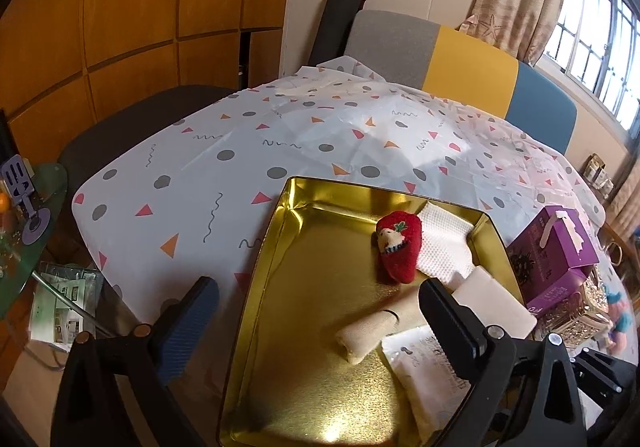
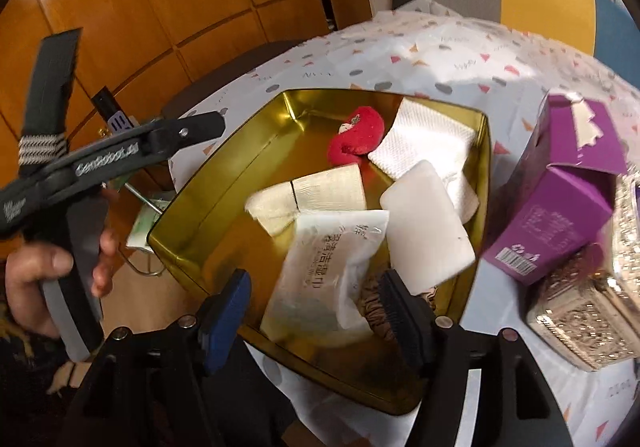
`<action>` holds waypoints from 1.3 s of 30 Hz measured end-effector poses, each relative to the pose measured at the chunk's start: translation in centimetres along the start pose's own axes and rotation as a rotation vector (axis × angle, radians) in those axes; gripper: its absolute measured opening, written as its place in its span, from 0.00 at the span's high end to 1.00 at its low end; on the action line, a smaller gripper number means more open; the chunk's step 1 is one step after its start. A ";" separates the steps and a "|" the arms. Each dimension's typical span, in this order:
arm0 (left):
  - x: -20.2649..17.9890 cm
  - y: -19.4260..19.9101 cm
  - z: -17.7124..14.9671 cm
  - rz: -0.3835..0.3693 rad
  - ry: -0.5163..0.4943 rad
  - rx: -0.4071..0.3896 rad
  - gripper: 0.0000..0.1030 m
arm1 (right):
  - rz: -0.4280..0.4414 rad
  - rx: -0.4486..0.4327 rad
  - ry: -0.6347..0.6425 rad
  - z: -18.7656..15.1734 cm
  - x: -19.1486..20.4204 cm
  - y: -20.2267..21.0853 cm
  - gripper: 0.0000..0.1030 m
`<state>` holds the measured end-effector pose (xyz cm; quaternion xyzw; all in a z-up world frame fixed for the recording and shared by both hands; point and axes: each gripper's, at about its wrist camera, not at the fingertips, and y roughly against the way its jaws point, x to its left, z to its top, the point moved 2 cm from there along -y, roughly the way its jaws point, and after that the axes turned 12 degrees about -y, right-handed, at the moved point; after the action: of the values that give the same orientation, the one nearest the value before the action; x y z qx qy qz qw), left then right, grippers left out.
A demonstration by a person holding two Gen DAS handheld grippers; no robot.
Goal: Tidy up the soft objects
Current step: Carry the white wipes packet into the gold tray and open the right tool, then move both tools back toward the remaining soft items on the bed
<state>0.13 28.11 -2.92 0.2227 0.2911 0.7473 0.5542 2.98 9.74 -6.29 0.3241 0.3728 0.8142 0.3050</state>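
gold tin (image 1: 280, 231), red plush (image 1: 400, 247), purple box (image 1: 560, 247).

Brown ruffled fabric piece (image 2: 374, 311) was mostly hidden under white wipes packet (image 2: 328, 267). Silver embossed metal box (image 2: 580, 323) was cropped at the frame edge.

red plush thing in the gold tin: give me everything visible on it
The red plush toy is a small fuzzy oblong, felt or wool by the look, with a pale animal face and a green sprig stitched on top. It lies flat and loose on the floor of the gold tin, toward the far end. One side rests against or overlaps the white textured napkin. The beige roll lies nearer the camera, apart from it. Neither gripper touches it.
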 end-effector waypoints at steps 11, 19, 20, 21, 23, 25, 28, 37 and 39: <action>-2.9 1.2 0.2 -0.025 -0.087 -0.021 0.01 | -0.053 -0.046 -0.050 -1.0 -1.5 1.5 0.34; -5.2 1.6 0.0 -0.051 -0.149 -0.020 0.01 | -0.113 -0.095 -0.088 -1.5 -2.8 2.9 0.34; -5.5 1.6 -0.1 -0.053 -0.157 -0.019 0.01 | -0.119 -0.104 -0.091 -1.5 -3.0 3.2 0.34; -5.8 1.6 -0.1 -0.054 -0.167 -0.019 0.01 | -0.122 -0.109 -0.093 -1.5 -3.1 3.4 0.34; -6.2 1.7 -0.1 -0.059 -0.179 -0.019 0.00 | -0.130 -0.122 -0.100 -1.5 -3.4 3.8 0.34; -6.5 1.7 -0.1 -0.063 -0.188 -0.018 0.00 | -0.145 -0.134 -0.106 -1.5 -3.8 4.3 0.34; -7.1 1.8 -0.2 -0.069 -0.207 -0.017 0.00 | -0.155 -0.158 -0.117 -1.5 -4.4 5.3 0.34; -8.7 1.9 -0.3 -0.093 -0.246 -0.015 0.00 | -0.192 -0.256 -0.209 -1.0 -7.5 8.6 0.34; -9.0 1.8 -0.3 -0.097 -0.257 -0.012 0.00 | -0.199 -0.276 -0.232 -0.9 -8.3 9.4 0.34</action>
<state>1.27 19.04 -2.00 0.2987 0.2238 0.6866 0.6239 4.88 -1.79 -1.71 0.3327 0.2503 0.7806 0.4663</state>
